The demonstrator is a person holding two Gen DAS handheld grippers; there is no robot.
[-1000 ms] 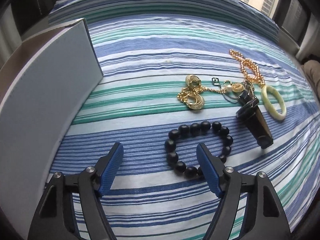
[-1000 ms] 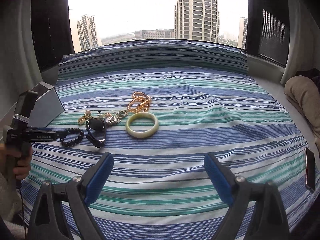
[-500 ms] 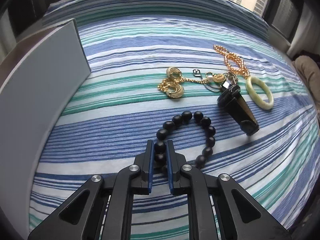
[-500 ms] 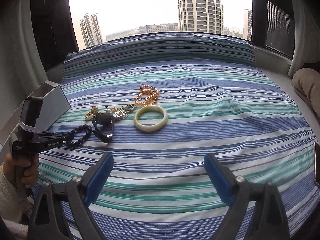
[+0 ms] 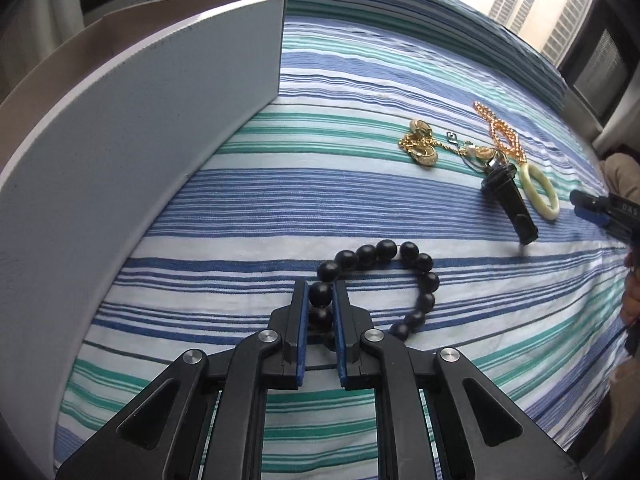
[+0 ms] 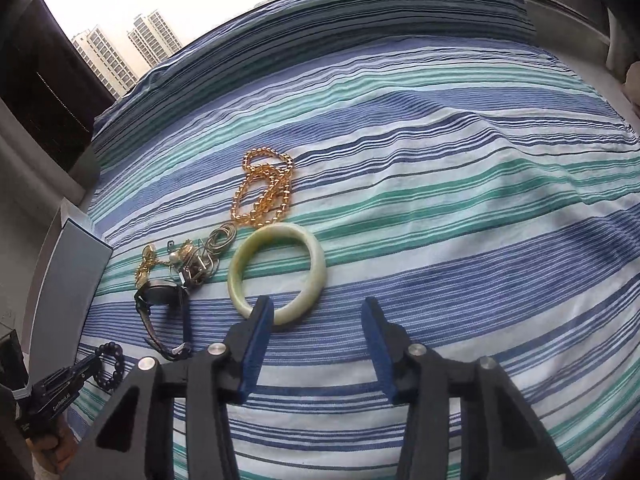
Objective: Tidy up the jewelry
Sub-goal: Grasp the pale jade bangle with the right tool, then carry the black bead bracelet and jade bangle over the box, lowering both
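My left gripper [image 5: 320, 294] is shut on the black bead bracelet [image 5: 400, 256], which still trails on the striped bedspread; it also shows in the right wrist view [image 6: 110, 364]. My right gripper [image 6: 318, 312] is open and empty, its left finger at the near rim of the pale green jade bangle [image 6: 278, 270]. An amber bead string [image 6: 262, 192], gold chains with earrings [image 5: 420, 148], metal rings [image 6: 218, 240] and a black watch [image 6: 160, 304] lie beside the bangle.
A grey open box [image 5: 120, 140] stands at the left on the bed, close to the left gripper. The striped bedspread [image 6: 460, 200] stretches to the right of the jewelry. A window with towers is behind the bed.
My left gripper closed on the black bracelet and turned toward the grey box. My right gripper moved forward and down to the jade bangle, staying open.
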